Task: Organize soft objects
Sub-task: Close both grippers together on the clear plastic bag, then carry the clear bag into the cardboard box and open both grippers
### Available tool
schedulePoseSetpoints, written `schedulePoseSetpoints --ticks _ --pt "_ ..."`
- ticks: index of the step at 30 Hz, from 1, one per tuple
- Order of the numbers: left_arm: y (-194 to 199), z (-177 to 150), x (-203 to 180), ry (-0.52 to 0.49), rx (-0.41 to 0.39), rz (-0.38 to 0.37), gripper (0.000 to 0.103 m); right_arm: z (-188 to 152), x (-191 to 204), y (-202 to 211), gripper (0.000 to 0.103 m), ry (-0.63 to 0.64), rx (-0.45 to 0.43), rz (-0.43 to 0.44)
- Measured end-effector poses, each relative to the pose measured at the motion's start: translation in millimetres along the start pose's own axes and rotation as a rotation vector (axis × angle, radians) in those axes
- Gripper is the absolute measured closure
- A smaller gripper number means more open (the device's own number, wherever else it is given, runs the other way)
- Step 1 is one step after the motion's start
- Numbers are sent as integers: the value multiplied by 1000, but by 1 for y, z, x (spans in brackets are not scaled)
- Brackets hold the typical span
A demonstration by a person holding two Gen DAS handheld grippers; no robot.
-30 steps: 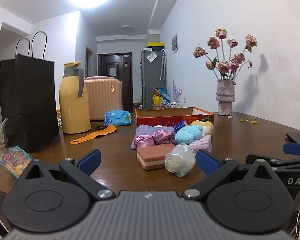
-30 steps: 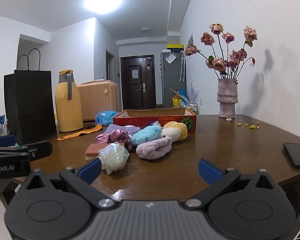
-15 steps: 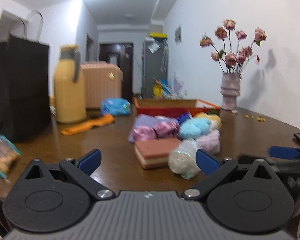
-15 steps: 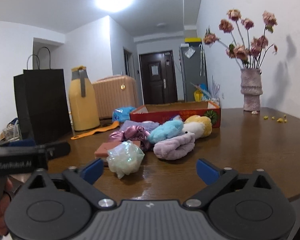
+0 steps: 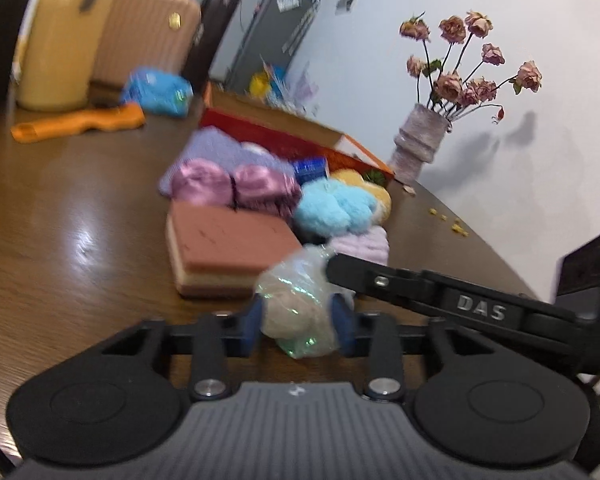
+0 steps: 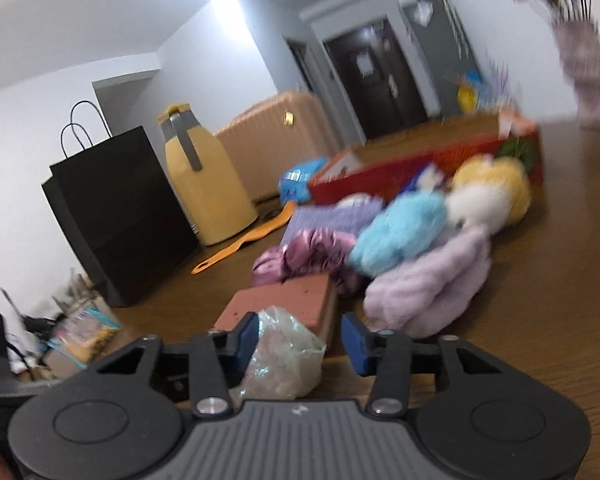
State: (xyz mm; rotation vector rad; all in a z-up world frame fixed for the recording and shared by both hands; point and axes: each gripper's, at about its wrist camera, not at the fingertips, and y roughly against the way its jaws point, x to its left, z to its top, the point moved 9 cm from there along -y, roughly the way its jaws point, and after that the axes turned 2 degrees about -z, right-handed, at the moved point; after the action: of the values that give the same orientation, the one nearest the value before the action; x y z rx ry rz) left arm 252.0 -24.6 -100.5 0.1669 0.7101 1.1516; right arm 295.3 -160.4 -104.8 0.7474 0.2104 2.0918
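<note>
A shiny clear bag holding a pale soft ball (image 5: 296,308) sits between the pads of my left gripper (image 5: 298,320), which has closed onto it. The same bag (image 6: 280,356) lies inside my right gripper (image 6: 300,340); its jaws stand wider than the bag and touch it only on the left side. Behind it lie a pink sponge block (image 5: 228,248), pink satin scrunchies (image 5: 236,186), a blue plush (image 5: 334,210), a lilac plush (image 6: 432,284), a yellow plush (image 6: 496,188) and a purple cloth (image 5: 220,150). My right gripper's finger (image 5: 440,296) crosses the left wrist view.
A red cardboard box (image 6: 432,164) stands behind the pile. A yellow thermos (image 6: 204,184), black paper bag (image 6: 116,216), orange shoehorn (image 5: 80,124), blue packet (image 5: 156,90) and snack packet (image 6: 84,328) sit to the left. A vase of dried roses (image 5: 420,148) stands at the right.
Both grippers moved forward and down to the bagged ball. The left jaws closed from wide open onto it. The right jaws narrowed around it.
</note>
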Motion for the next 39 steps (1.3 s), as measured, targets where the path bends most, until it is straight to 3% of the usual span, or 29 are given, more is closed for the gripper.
schedulePoseSetpoints --ticks 3,4,10,14,18,24,28,32,35,39 --pt "-3 1 1 15 9 -21 87 -5 3 -6 90 -21 22 44" --pt "-1 2 1 14 5 -27 88 -6 6 -5 91 -6 16 36" --pt "14 7 -18 -51 -30 -55 91 -7 20 21 93 18 -33 -24" --pt "34 8 -47 -201 -90 -27 92 -7 38 58 93 75 -121 -94" --pt "48 14 -69 -257 -122 -59 93 0 50 84 94 100 -211 -135" --pt "40 85 -83 -289 -162 -150 93 67 55 89 94 165 -294 -104" --pt "8 167 -84 -313 -162 -177 93 152 47 57 94 201 -317 -84" --pt "-51 250 -66 -292 -132 -141 93 236 31 -5 94 195 -274 -62" --pt "-114 296 -35 -227 -54 -91 92 282 11 -70 92 212 -183 -67" --pt "-201 330 18 -125 60 -18 92 321 -33 -165 92 119 -34 -75"
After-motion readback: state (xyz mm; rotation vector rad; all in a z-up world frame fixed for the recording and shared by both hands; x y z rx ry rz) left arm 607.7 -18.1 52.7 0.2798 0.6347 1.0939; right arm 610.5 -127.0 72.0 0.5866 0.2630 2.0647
